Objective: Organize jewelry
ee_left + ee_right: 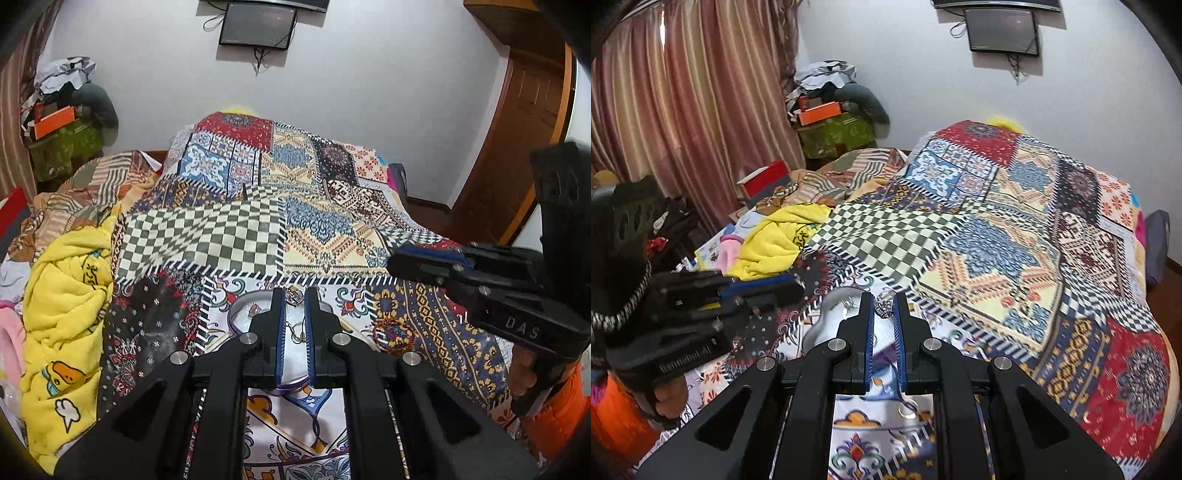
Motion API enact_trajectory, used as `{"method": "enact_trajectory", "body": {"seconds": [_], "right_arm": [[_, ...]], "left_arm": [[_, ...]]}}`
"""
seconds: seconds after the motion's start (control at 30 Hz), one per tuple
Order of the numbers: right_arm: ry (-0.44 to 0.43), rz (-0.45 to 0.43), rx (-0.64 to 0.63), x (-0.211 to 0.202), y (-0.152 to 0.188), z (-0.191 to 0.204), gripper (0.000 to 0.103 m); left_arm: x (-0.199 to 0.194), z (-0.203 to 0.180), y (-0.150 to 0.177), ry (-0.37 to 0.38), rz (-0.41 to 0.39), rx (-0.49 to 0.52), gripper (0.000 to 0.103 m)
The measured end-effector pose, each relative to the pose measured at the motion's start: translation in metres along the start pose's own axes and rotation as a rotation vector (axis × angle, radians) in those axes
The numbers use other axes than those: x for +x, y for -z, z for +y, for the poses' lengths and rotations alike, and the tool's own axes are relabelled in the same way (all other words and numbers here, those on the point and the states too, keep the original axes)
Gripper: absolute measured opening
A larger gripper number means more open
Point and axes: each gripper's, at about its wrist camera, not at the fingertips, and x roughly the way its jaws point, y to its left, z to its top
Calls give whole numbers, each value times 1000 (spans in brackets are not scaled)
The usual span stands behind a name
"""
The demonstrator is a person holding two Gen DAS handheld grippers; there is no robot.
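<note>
Patchwork bedspread — green-white checks

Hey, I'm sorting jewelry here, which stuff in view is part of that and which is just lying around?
Part of the job:
- pendant chain, in the left gripper
- second pendant chain, in the right gripper
- silver tin
- beaded bracelet

Just lying about:
- yellow blanket
- orange box
- wall screen
- patchwork bedspread
</note>
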Motion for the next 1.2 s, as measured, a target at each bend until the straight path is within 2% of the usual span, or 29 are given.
{"method": "enact_trajectory", "body": {"seconds": [0.37,0.9,1.2], "right_arm": [[-37,55,-33,30,-3,13,9],[-48,136,-32,69,-1,15,9],[-44,179,-27,84,1,11,9]], "left_arm": [[28,1,18,-3,69,30,8],[41,10,20,-1,79,66,8],[48,13,23,9,111,60,9]]}}
